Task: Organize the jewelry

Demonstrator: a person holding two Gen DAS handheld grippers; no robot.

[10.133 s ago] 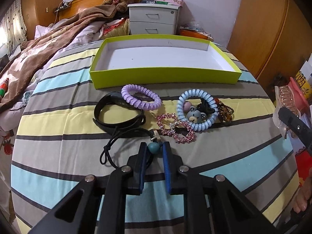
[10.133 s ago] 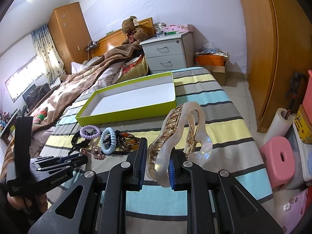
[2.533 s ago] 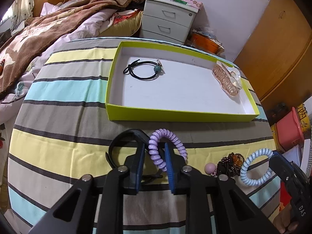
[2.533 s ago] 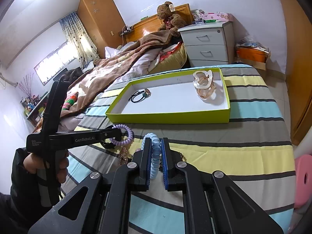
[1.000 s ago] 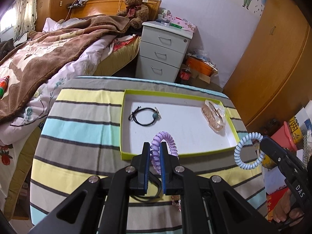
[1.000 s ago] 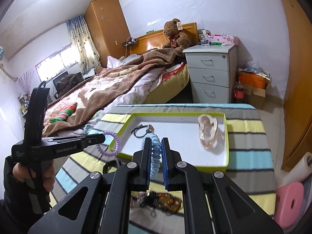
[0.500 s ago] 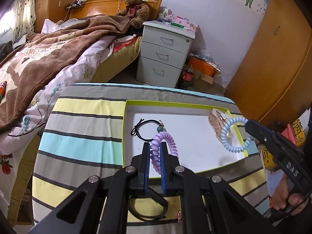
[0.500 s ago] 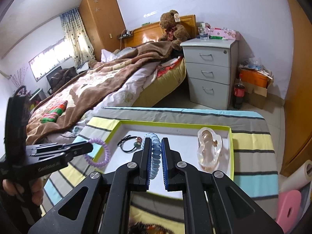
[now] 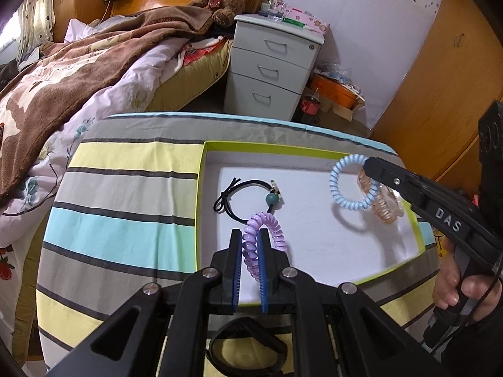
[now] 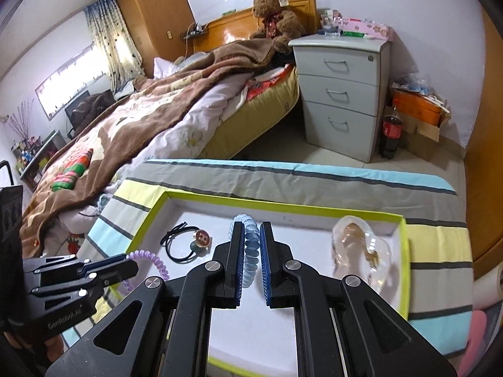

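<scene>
The left gripper [image 9: 250, 260] clamps the purple coil tie [image 9: 263, 240], ring on edge, over the green tray [image 9: 198, 207]. The right gripper [image 10: 250, 262] clamps the blue coil tie [image 10: 250, 251] likewise, hanging clear.

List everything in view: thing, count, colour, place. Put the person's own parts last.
tray: one, lime green with a white floor, on the striped cloth.
striped cloth: one, grey, yellow and blue, under the tray.
black hair tie: one, with a teal bead, in the tray's left part.
claw clip: one, clear peach, at the tray's right end.
purple coil tie: one, in the left gripper, over the tray.
blue coil tie: one, in the right gripper, over the tray beside the clip.
black band: one, on the cloth before the tray.
teddy bear: one, brown, on the bed.
drawer unit: one, grey, beside the bed.
left gripper: shut on the purple tie.
right gripper: shut on the blue tie.
</scene>
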